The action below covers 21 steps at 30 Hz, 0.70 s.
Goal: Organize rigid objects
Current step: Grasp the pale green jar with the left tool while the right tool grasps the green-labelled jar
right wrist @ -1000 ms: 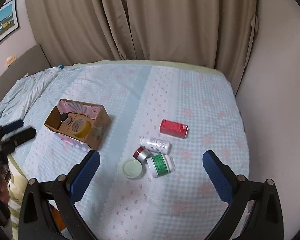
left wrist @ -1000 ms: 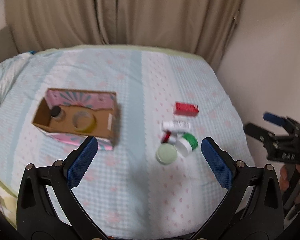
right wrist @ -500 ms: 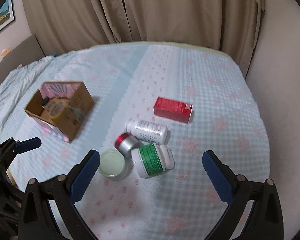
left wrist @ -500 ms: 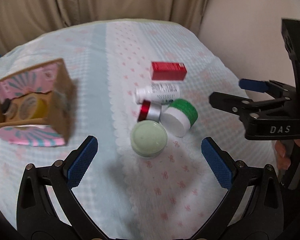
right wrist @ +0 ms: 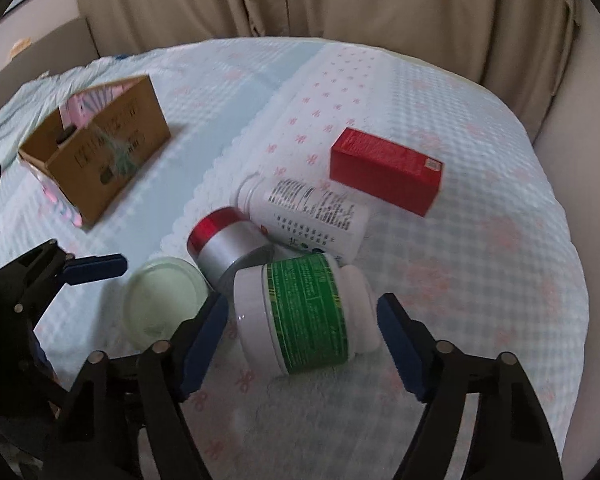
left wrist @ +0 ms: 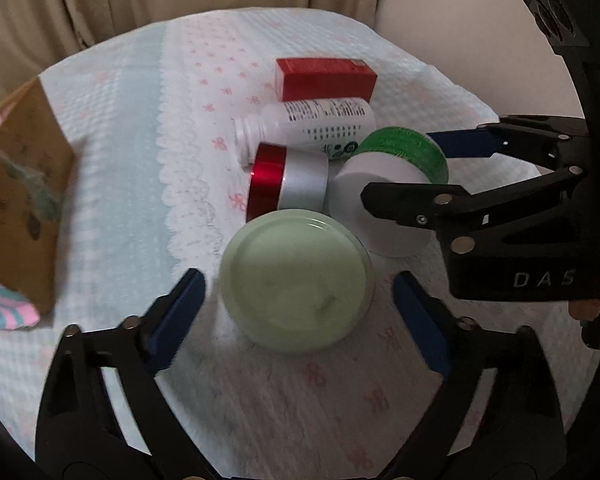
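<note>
A pale green jar (left wrist: 296,280) stands on the bedspread, lid up. My left gripper (left wrist: 298,320) straddles it with its jaws closing, and thin gaps still show at both pads. Beside it a white bottle with a green label (right wrist: 308,316) lies on its side. My right gripper (right wrist: 302,340) has its jaws closing around that bottle, the pads just short of it. Behind them lie a red-and-silver jar (right wrist: 224,240), a white printed bottle (right wrist: 308,212) and a red carton (right wrist: 384,168). The two jars and two bottles are bunched together.
An open cardboard box (right wrist: 100,160) with a pink patterned lining stands to the left on the bed, with something dark inside. Beige curtains hang behind the bed and a wall runs close along its right side. A person's fingertip (left wrist: 584,308) shows on the right gripper's handle.
Both grippers have come down towards the cluster, so the objects look much larger. Their wide jaws have narrowed, the left around the pale green jar, the right around the green-label bottle.
</note>
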Tool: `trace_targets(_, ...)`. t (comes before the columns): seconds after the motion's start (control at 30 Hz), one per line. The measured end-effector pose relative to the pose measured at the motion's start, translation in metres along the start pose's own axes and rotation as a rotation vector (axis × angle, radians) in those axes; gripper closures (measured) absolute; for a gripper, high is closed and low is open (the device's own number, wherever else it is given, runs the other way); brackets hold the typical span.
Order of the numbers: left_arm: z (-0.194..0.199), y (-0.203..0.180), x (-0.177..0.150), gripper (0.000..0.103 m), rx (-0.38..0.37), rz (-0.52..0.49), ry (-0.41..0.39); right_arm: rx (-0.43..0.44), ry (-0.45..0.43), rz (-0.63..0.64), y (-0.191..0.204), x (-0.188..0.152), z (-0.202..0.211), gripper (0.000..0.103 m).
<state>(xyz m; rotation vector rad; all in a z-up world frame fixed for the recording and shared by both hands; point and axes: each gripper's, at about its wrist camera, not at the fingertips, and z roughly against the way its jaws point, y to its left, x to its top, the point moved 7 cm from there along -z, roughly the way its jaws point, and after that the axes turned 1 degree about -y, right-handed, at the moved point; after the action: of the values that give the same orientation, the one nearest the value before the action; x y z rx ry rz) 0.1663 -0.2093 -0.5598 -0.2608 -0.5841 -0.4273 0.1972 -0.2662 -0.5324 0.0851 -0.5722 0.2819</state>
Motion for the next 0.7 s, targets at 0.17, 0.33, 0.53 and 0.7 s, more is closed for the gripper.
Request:
trace_targets(0.17,-0.015,0.0,0.002,0.034,0.028,-0.039,0.038,-0.005,-0.006,0.022,0.005,-0.001,-0.005,0.047)
trace_targets(0.33,-0.016,0.001,0.004,0.034,0.022,-0.052,0.042,-0.022,-0.005,0.021,0.007,-0.001,-0.006,0.047)
trace_targets(0.53,-0.012,0.0,0.003,0.035,0.031,-0.058,0.061,-0.007,0.01,-0.028,0.003,0.0,-0.005,0.048)
trace_targets(0.7,0.001,0.001,0.004,0.035,0.04,-0.045,0.062,0.013,0.023,-0.111,-0.001,0.004,0.002,0.048)
